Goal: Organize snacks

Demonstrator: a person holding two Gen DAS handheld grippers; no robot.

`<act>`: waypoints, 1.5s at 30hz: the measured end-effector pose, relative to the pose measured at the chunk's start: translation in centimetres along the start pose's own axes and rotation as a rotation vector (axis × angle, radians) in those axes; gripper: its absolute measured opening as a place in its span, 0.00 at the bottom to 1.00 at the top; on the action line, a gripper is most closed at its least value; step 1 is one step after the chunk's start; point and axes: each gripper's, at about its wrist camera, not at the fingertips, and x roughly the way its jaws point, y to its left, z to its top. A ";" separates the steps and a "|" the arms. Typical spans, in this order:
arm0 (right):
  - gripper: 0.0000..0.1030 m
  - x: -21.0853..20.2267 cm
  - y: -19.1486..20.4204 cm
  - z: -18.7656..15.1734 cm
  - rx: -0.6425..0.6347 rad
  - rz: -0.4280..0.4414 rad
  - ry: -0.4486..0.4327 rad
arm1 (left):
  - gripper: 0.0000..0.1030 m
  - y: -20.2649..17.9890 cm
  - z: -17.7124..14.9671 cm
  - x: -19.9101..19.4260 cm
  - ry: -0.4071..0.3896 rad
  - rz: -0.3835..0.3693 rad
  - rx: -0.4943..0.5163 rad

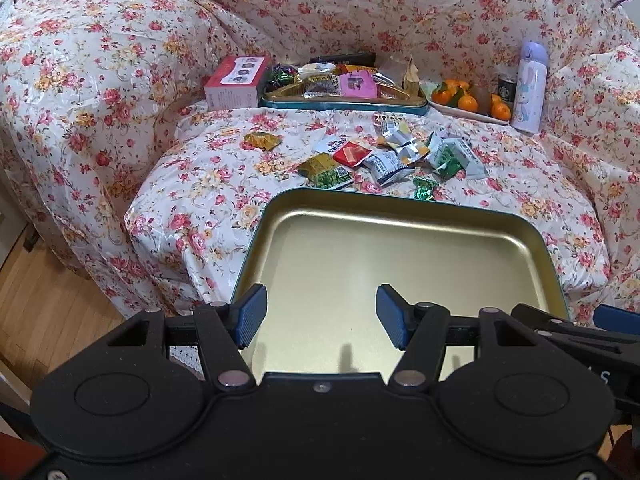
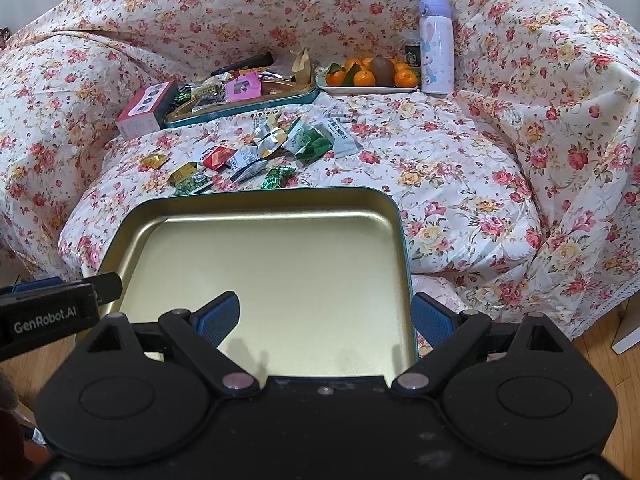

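Observation:
An empty gold tin tray with a teal rim (image 1: 404,258) (image 2: 256,264) lies at the near edge of the flowered sofa seat. Several loose wrapped snacks (image 1: 384,156) (image 2: 260,148) lie scattered just beyond it. A second teal tray (image 1: 344,104) (image 2: 240,110) further back holds several snack packets. My left gripper (image 1: 322,314) is open and empty above the near tray's left part. My right gripper (image 2: 324,318) is open and empty, its fingers either side of the tray's right wall. Each gripper shows at the edge of the other's view.
A pink box (image 1: 236,82) (image 2: 146,110) stands left of the far tray. A white plate of oranges (image 1: 466,100) (image 2: 368,76), a dark can (image 1: 508,88) and a lilac flask (image 1: 530,86) (image 2: 436,44) stand at the back right. Wooden floor (image 1: 52,300) lies below the sofa.

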 end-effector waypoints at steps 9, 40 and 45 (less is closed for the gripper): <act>0.94 0.0 0.0 -0.1 -0.001 0.000 0.001 | 0.62 -0.2 -0.1 0.3 0.026 0.008 0.020; 0.94 0.1 0.0 -0.1 -0.011 0.002 0.008 | 0.62 -0.2 -0.4 1.1 0.089 0.016 0.028; 0.94 0.1 0.0 -0.1 -0.011 0.002 0.008 | 0.62 -0.2 -0.4 1.2 0.095 0.015 0.030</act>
